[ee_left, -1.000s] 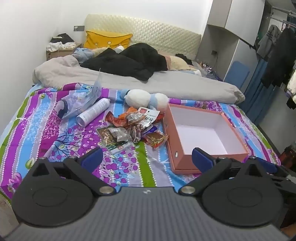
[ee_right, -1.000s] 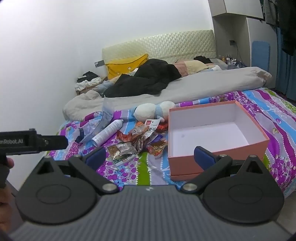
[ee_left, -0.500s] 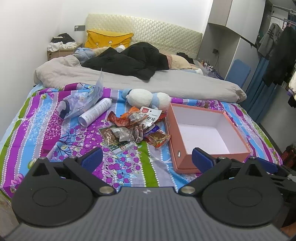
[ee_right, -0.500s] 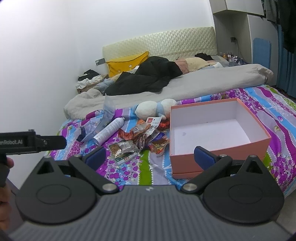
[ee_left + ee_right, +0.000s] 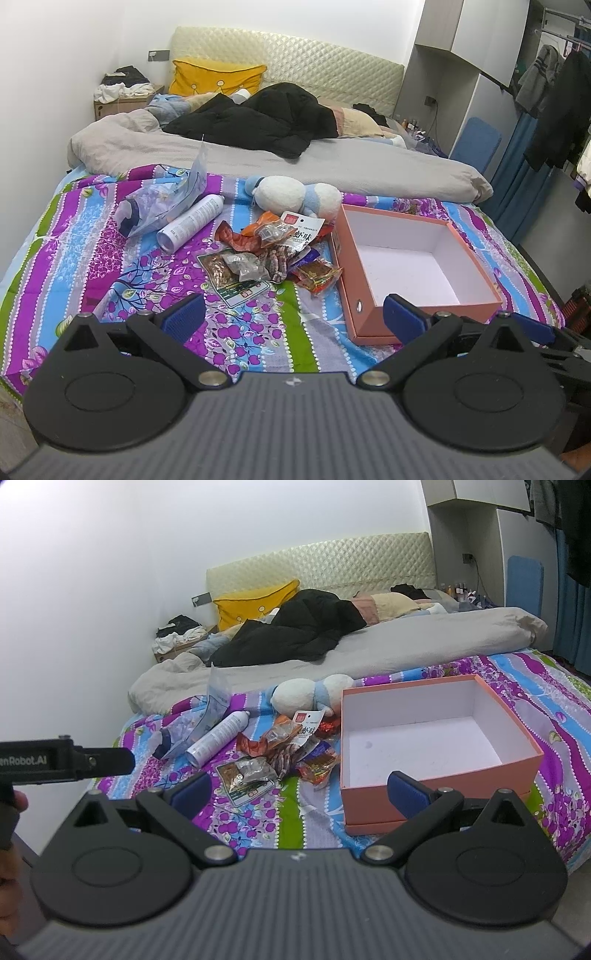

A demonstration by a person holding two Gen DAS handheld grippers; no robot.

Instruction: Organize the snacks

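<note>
A pile of snack packets (image 5: 273, 251) lies on the striped floral bedspread, also seen in the right wrist view (image 5: 284, 753). An open empty pink box (image 5: 413, 266) with a white inside sits just right of the pile, also in the right wrist view (image 5: 428, 738). My left gripper (image 5: 293, 317) is open and empty, held back from the bed's front edge. My right gripper (image 5: 299, 792) is open and empty, also short of the pile. The left gripper's body (image 5: 55, 762) shows at the left edge of the right wrist view.
A white spray can (image 5: 192, 221) and a clear plastic bag (image 5: 166, 199) lie left of the snacks. A white and blue plush toy (image 5: 295, 195) lies behind them. A grey duvet (image 5: 332, 170), black clothes and a yellow pillow are farther back.
Both grippers have drawn back and risen slightly, so the bed looks a little farther away. Nothing on the bed has moved.
</note>
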